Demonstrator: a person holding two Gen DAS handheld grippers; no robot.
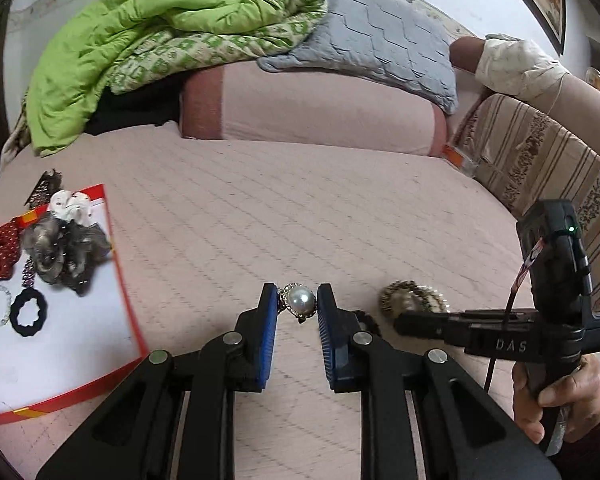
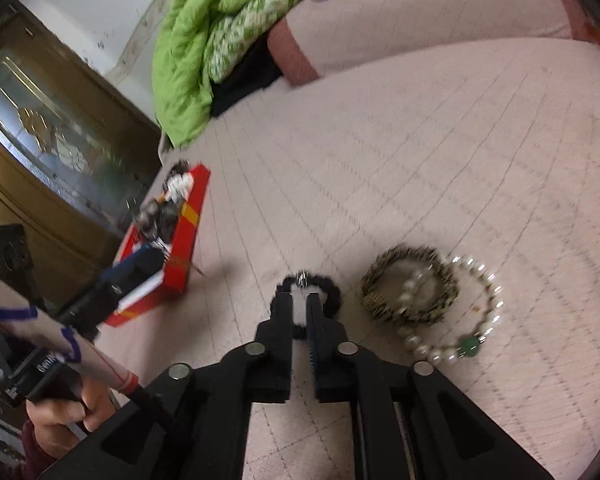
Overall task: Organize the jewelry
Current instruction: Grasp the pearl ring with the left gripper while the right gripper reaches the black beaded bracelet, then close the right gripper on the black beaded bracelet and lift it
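My left gripper (image 1: 298, 304) is shut on a pearl brooch (image 1: 299, 300) with a sparkly rim, held just above the pink bed cover. A red-edged box lid (image 1: 118, 272) with a white floor lies to its left; it holds scrunchies, a black hair tie (image 1: 29, 313) and a clear ring. My right gripper (image 2: 299, 300) has its jaws nearly closed over a black beaded hair tie (image 2: 332, 294) lying on the bed; whether it grips it is unclear. A leopard-print bracelet (image 2: 410, 294) and a pearl bracelet with a green bead (image 2: 470, 346) lie to the right.
A green quilt (image 1: 140, 40), a grey pillow (image 1: 380, 48) and a pink bolster (image 1: 320, 112) sit at the back of the bed. A striped sofa arm (image 1: 532, 160) is at the right. A wooden cabinet (image 2: 40, 140) stands left of the bed.
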